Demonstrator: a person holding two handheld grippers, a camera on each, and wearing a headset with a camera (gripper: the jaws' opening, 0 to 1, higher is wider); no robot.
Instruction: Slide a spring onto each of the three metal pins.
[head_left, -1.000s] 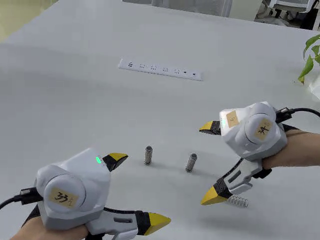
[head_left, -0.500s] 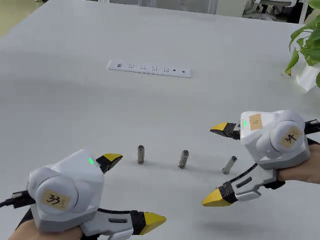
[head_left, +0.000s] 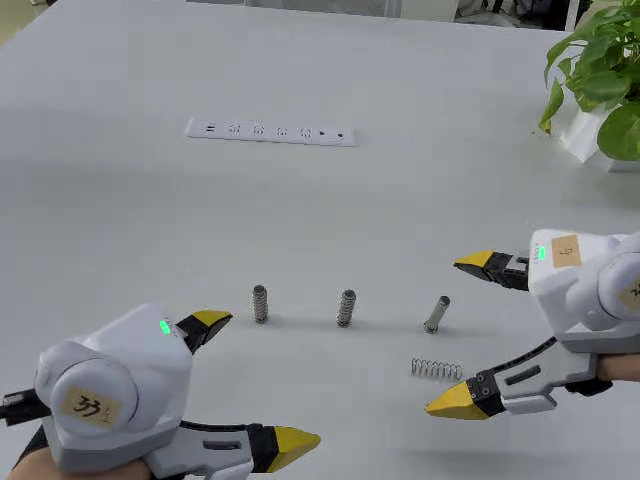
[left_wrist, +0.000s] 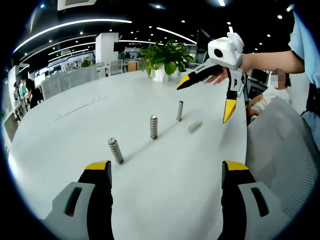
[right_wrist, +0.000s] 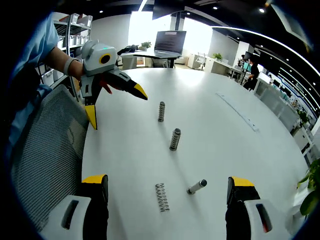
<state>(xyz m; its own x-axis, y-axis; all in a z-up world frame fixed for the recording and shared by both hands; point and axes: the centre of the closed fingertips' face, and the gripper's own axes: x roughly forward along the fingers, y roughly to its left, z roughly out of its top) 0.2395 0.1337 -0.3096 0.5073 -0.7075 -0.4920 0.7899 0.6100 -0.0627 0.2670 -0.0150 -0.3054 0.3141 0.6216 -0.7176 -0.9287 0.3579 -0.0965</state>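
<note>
- The left claw (head_left: 255, 385) is cut off by the bottom of the head view. Its yellow-tipped jaws stand wide apart and hold nothing.
- The right claw (head_left: 462, 333) runs off the right side of that view. Its jaws gape wide too, empty, above the desk (head_left: 150, 220).
- How the three pins are fixed to the desk is too small to tell.
- The pins stand in a row between the claws. The left pin (head_left: 260, 303) and the middle pin (head_left: 346, 308) each wear a spring, while the right pin (head_left: 436, 314) is bare and tilted.
- A loose spring (head_left: 438, 369) lies flat just beside the bare pin, on its near side. It is close to the right claw's lower jaw tip and apart from it.
- A power strip (head_left: 270, 131) lies toward the desk's far edge, well apart from the pins.
- A plant (head_left: 595, 90) stands by the desk's right edge, partly cut off.
- A mesh chair back (right_wrist: 45, 165) stands against the near edge.
</note>
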